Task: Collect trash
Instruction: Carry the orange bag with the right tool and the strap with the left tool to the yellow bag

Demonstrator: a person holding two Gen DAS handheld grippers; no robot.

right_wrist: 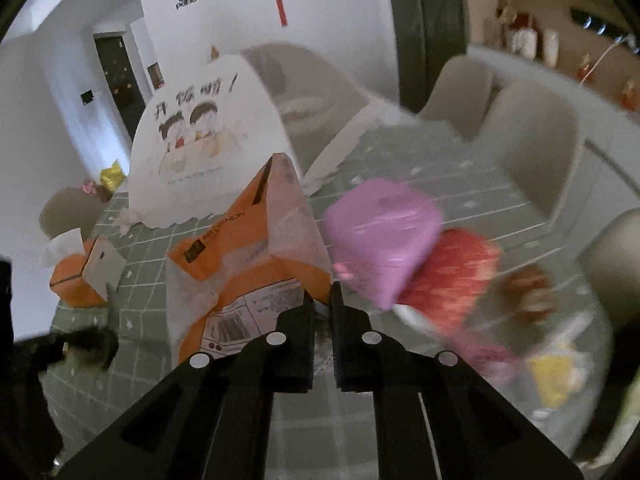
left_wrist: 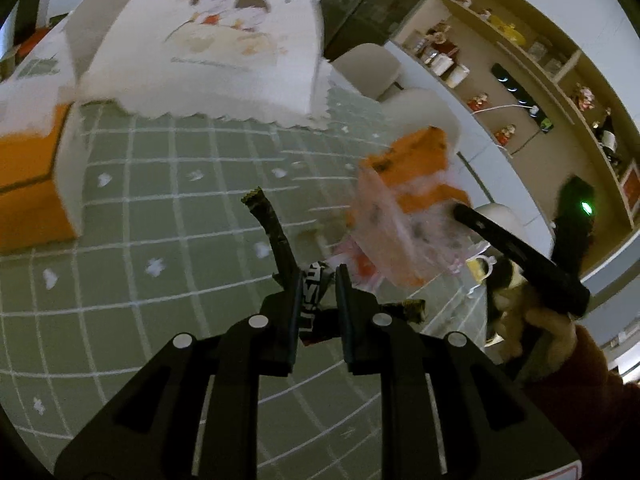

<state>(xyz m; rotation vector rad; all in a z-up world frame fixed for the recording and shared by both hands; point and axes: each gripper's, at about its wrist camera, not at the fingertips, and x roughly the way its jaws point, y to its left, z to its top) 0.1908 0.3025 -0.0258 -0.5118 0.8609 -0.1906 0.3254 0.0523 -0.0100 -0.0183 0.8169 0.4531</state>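
My left gripper point(left_wrist: 318, 280) is shut on a dark candy wrapper point(left_wrist: 312, 300) with white lettering; one twisted end point(left_wrist: 262, 212) sticks up to the left above the green gridded tablecloth point(left_wrist: 160, 240). My right gripper point(right_wrist: 322, 300) is shut on the edge of a translucent plastic bag point(right_wrist: 296, 216) that holds an orange carton point(right_wrist: 248, 264). In the left wrist view that bag point(left_wrist: 400, 240) and the orange carton point(left_wrist: 416, 160) hang off the right gripper point(left_wrist: 464, 212), just right of my left fingers. The left gripper point(right_wrist: 88, 344) shows as a dark blur at the right wrist view's left edge.
A white paper bag with a cartoon print point(left_wrist: 208, 40) stands at the back of the table. An orange tissue box point(left_wrist: 28, 192) sits at the left. A pink box point(right_wrist: 384, 240), a red item point(right_wrist: 448, 280) and a yellow scrap point(right_wrist: 556, 376) lie to the right. Beige chairs point(right_wrist: 536, 152) line the far side.
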